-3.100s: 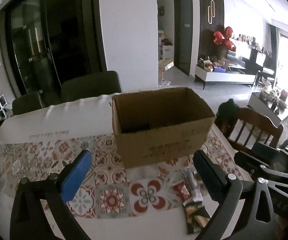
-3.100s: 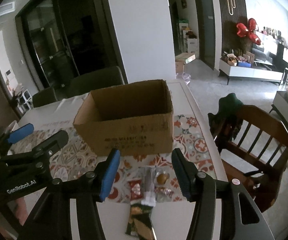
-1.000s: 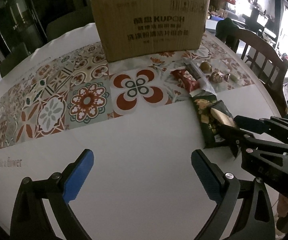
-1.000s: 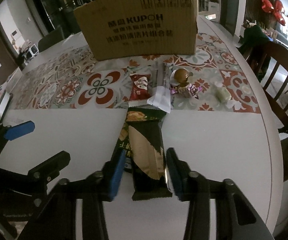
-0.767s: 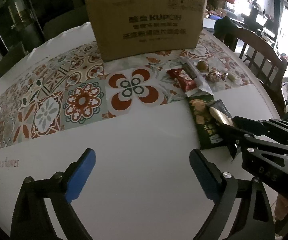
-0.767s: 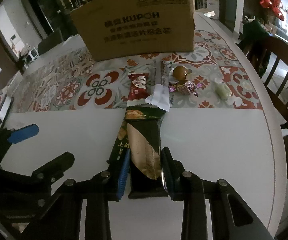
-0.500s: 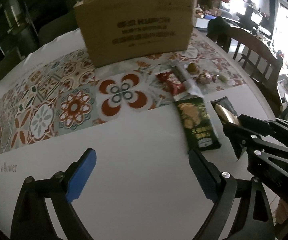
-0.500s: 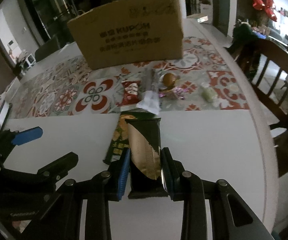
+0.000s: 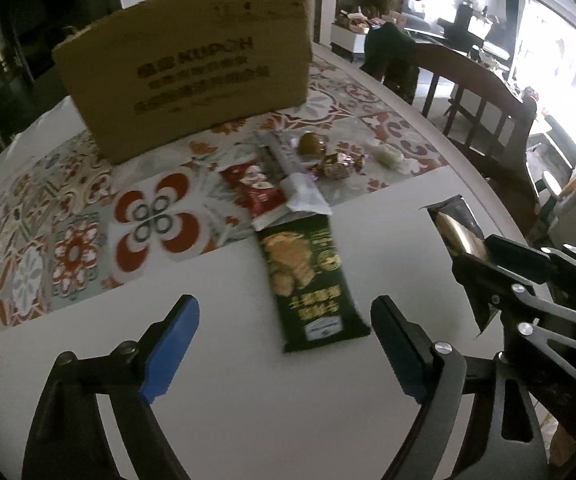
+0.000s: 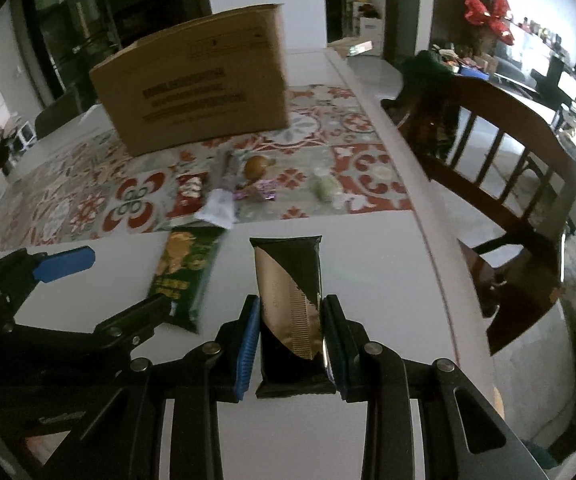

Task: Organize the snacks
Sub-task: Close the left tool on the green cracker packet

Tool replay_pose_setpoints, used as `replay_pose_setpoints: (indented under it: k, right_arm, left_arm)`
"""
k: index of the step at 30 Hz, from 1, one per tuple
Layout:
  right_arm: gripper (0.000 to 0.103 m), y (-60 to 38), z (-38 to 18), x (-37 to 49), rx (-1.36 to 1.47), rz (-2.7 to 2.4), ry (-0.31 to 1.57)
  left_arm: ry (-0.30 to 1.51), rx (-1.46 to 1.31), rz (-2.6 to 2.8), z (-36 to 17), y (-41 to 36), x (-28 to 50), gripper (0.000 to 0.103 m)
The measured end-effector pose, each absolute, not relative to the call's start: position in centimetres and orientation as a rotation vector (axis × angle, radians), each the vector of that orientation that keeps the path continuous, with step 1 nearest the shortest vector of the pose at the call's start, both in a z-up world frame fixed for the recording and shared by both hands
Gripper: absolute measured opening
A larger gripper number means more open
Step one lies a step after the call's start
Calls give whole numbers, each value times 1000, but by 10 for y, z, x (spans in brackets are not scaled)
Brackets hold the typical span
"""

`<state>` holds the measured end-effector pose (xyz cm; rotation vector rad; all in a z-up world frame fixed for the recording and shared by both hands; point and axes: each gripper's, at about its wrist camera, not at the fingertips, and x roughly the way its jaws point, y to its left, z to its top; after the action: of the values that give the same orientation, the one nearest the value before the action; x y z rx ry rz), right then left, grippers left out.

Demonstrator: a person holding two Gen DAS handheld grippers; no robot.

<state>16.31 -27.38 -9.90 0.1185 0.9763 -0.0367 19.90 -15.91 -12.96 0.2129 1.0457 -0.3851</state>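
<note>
My right gripper (image 10: 290, 344) is shut on a black and gold snack packet (image 10: 288, 280), lifted off the white table; the same packet (image 9: 458, 228) shows at the right of the left wrist view. A green snack packet (image 9: 310, 276) lies flat on the table just ahead of my left gripper (image 9: 283, 344), whose jaws are closing with nothing between them. The green packet (image 10: 183, 276) also shows left of the held one. Further back lie a red packet (image 9: 253, 190), a white wrapper (image 9: 302, 194), a round brown sweet (image 9: 311, 144) and a foil candy (image 9: 338, 166). A cardboard box (image 9: 185, 76) stands behind them.
A patterned tile runner (image 9: 67, 240) crosses the table under the box and small snacks. A pale green sweet (image 10: 326, 190) lies to the right on it. A wooden chair (image 10: 500, 160) stands past the table's right edge (image 10: 428, 240).
My right gripper has closed on the black and gold packet, lifted it off the green one and carried it right. My left gripper has moved toward the green packet, its jaws narrowing.
</note>
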Motion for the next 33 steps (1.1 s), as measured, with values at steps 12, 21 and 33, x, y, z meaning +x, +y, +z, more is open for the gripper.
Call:
replay_pose_setpoints:
  k: [12,21,33]
  right_arm:
    - [33,-293,-102,161,161,-75,972]
    - [33,-293,-103,161,159,-79,972]
    - [33,-287,-92,158,155,-68,947]
  left_arm:
    - [1085,258,-368,-155,-190,203,65]
    - [1097,236,-414,-150,-185,203,48]
    - [1040,164,-428,-116,-158,190,46]
